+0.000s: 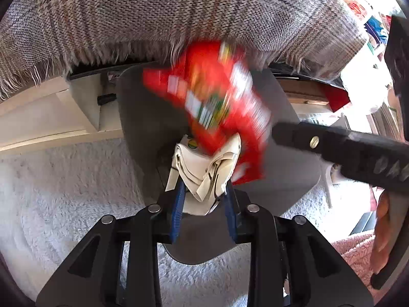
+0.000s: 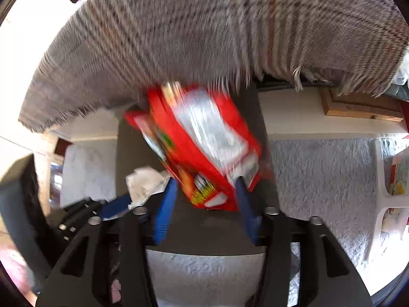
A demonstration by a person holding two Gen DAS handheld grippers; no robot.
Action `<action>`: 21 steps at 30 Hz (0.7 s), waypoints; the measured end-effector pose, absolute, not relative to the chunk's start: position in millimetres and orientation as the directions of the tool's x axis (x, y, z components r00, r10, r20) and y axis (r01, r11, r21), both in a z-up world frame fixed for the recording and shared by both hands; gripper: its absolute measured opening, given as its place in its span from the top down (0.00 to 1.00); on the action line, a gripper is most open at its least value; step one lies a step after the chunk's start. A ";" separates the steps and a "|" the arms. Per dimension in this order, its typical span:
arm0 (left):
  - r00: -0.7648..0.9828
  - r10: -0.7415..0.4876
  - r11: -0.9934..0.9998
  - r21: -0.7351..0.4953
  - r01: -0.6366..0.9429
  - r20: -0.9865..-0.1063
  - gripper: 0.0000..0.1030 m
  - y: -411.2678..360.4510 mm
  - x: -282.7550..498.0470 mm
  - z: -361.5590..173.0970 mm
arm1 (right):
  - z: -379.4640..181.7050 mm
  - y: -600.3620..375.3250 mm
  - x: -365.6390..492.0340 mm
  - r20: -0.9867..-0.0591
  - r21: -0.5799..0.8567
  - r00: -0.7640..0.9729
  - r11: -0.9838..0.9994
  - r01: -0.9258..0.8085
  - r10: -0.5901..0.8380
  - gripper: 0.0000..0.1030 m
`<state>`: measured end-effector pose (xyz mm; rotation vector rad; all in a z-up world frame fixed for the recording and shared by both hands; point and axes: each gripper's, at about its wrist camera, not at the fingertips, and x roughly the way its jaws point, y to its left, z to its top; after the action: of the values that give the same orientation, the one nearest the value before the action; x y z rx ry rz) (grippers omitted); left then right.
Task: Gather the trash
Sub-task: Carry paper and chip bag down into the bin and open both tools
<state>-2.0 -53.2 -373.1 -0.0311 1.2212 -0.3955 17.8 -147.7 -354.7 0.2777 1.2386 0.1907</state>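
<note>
Clamping red wrapper [image 2: 204, 151] near blanket fringe [image 2: 230, 79].

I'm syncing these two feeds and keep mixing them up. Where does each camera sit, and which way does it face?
Left wrist: on the left gripper, looking along its fingers at the crumpled paper it clamps; the right gripper's finger enters at right.
Right wrist: on the right gripper, looking at the blurred red wrapper between its fingers; the left gripper shows lower left.
Shared: both items, plaid blanket, gray table.
</note>
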 end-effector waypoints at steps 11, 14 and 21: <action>0.368 -0.312 0.928 -0.197 0.317 -0.876 0.44 -51.0 -27.9 -334.6 | -321.7 -170.3 2.4 -0.877 0.298 0.407 0.954 0.044 0.255 0.48; 0.395 -0.304 0.931 -0.183 0.314 -0.867 0.35 -47.3 -35.3 -316.4 | -312.6 -175.3 -5.1 -0.872 0.289 0.424 0.956 0.046 0.243 0.48; 0.469 -0.305 0.941 -0.185 0.284 -0.829 0.11 -31.1 -32.7 -256.5 | -261.5 -178.0 -14.1 -0.831 0.255 0.520 0.966 0.042 0.197 0.20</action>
<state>-32.7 -31.1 -256.5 -0.0225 1.0205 -0.3611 -14.1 -178.0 -261.5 0.2566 1.0222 0.0943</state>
